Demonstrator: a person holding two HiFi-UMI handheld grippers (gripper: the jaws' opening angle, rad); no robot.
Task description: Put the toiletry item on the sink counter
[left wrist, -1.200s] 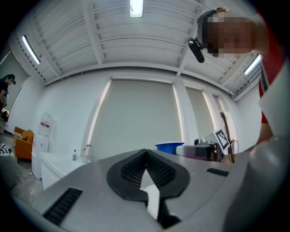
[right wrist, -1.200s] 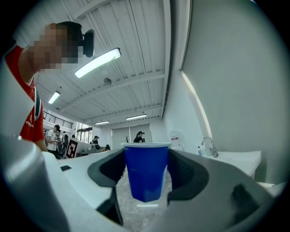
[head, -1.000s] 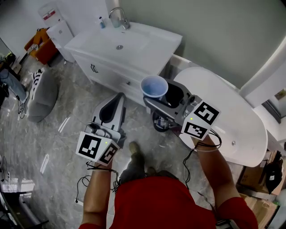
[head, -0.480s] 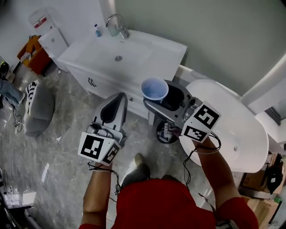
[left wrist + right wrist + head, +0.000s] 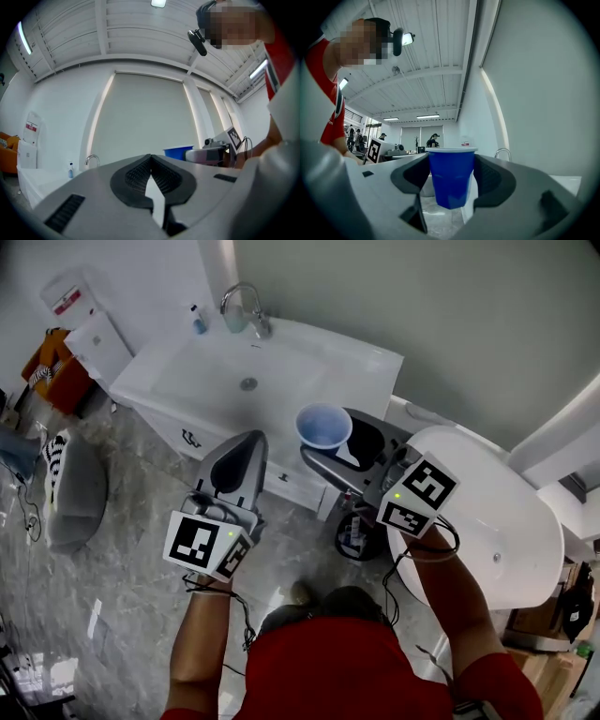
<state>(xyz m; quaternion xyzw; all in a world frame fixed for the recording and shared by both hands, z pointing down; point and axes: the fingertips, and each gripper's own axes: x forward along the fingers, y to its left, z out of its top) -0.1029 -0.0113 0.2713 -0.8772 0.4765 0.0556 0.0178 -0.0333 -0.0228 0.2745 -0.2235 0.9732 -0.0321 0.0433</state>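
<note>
My right gripper [image 5: 330,440] is shut on a blue plastic cup [image 5: 324,426], held upright in the air just off the front right corner of the white sink counter [image 5: 356,357]. In the right gripper view the blue cup [image 5: 451,176] stands between the two dark pads. My left gripper [image 5: 236,463] is shut with nothing in it and hovers before the cabinet front, left of the cup. The left gripper view shows its jaws [image 5: 150,176] pressed together, with the cup [image 5: 177,152] beyond them to the right.
A chrome tap [image 5: 242,304] and a small bottle [image 5: 198,321] stand at the back of the basin [image 5: 246,381]. A white oval bathtub [image 5: 497,521] lies to the right. A small white cabinet [image 5: 92,341] and a grey bag [image 5: 75,488] sit at the left on the marble floor.
The person has stepped closer to the sink, so counter and tap sit lower and nearer in the head view. Both grippers keep their hold and pose; the cup stays gripped.
</note>
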